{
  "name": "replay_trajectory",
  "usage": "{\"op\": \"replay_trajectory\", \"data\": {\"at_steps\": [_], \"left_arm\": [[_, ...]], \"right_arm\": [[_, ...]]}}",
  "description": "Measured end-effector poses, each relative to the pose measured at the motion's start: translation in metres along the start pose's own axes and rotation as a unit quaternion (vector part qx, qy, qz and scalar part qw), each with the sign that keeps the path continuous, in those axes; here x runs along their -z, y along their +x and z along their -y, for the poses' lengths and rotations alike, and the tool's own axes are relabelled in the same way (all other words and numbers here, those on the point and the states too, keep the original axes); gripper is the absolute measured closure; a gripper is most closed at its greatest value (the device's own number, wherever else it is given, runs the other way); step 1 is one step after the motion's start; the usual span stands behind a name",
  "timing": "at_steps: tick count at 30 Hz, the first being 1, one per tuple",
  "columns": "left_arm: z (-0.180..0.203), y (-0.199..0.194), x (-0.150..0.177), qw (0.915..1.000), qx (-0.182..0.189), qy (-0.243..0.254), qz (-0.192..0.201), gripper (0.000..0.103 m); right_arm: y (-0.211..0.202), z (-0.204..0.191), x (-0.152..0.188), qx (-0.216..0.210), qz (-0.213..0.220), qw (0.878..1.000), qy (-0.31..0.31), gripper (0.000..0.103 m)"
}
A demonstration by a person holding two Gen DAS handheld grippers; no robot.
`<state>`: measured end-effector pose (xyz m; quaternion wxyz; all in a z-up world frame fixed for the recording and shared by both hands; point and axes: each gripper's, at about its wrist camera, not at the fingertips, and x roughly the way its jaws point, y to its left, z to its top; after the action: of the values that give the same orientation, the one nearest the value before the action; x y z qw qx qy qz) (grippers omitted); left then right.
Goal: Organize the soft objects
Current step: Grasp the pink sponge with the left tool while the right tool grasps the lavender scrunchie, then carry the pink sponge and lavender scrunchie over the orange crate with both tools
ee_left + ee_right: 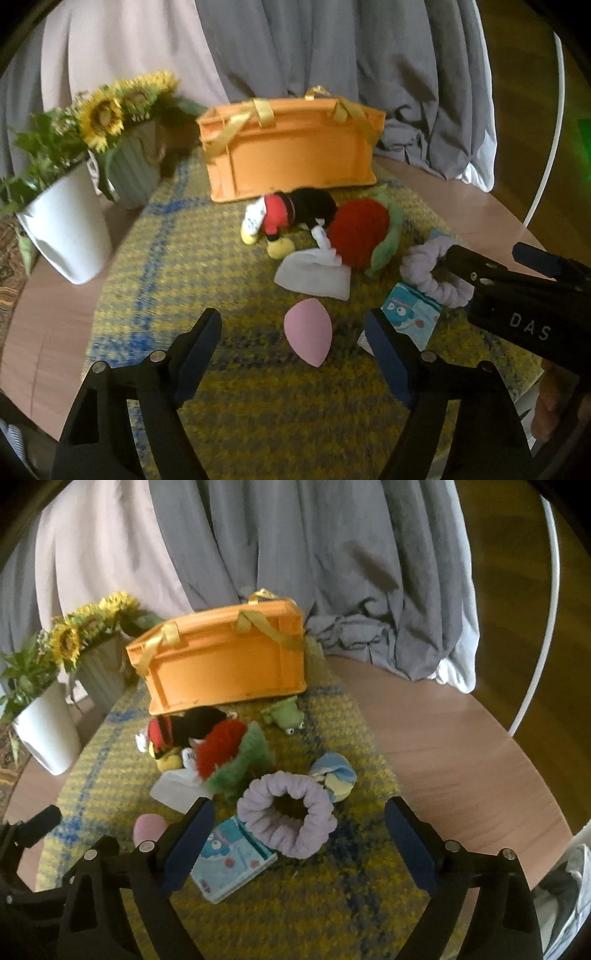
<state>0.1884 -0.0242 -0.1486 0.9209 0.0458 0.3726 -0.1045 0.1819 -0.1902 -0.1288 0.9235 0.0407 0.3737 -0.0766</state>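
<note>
An orange crate point(291, 155) point(225, 664) with yellow straps stands at the back of a yellow-blue mat point(229, 398). In front lie a black-red plush mouse point(291, 218) point(184, 727), a red-green fuzzy toy point(360, 232) point(236, 757), a white cloth point(314, 275), a pink egg sponge point(308, 336) point(147, 827), a lilac scrunchie point(428, 273) point(286, 818), a tissue pack point(412, 314) point(231, 860), a green frog point(284, 716) and a blue-yellow sock point(336, 773). My left gripper point(295, 354) is open around the sponge. My right gripper point(299, 849) point(491, 258) is open near the scrunchie.
A white pot with leaves point(70, 236) point(48, 727) and a ribbed vase of sunflowers point(129, 166) point(99, 672) stand at the left. Grey drapes point(314, 572) hang behind. The round wooden table point(461, 760) extends right of the mat.
</note>
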Motion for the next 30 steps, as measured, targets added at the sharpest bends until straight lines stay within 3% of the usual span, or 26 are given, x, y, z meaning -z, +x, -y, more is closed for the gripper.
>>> {"op": "replay_trajectory", "data": {"at_steps": [6,13,17,20,24,30], "left_arm": [[-0.001,0.026,0.0,0.9997,0.007,-0.004,-0.024,0.032],[0.0,0.049,0.003,0.9978,0.029,-0.006,-0.06,0.048],[0.001,0.057,0.006,0.9964,0.041,-0.005,-0.074,0.066],[0.002,0.059,0.007,0.9963,0.045,-0.008,-0.073,0.066],[0.002,0.056,0.006,0.9967,0.047,-0.005,-0.067,0.067],[0.002,0.048,-0.002,0.9973,0.051,-0.01,-0.053,0.067]], "right_arm": [[0.028,-0.007,-0.003,-0.003,-0.024,1.0,-0.007,0.015],[0.053,-0.01,-0.004,-0.007,-0.051,0.999,-0.006,0.027],[0.061,-0.01,-0.002,-0.013,-0.061,0.998,-0.008,0.039],[0.06,-0.01,-0.002,-0.014,-0.059,0.998,-0.012,0.05],[0.057,-0.01,-0.002,-0.014,-0.055,0.998,-0.014,0.074],[0.049,-0.006,-0.005,-0.02,-0.049,0.999,-0.003,0.082]]}}
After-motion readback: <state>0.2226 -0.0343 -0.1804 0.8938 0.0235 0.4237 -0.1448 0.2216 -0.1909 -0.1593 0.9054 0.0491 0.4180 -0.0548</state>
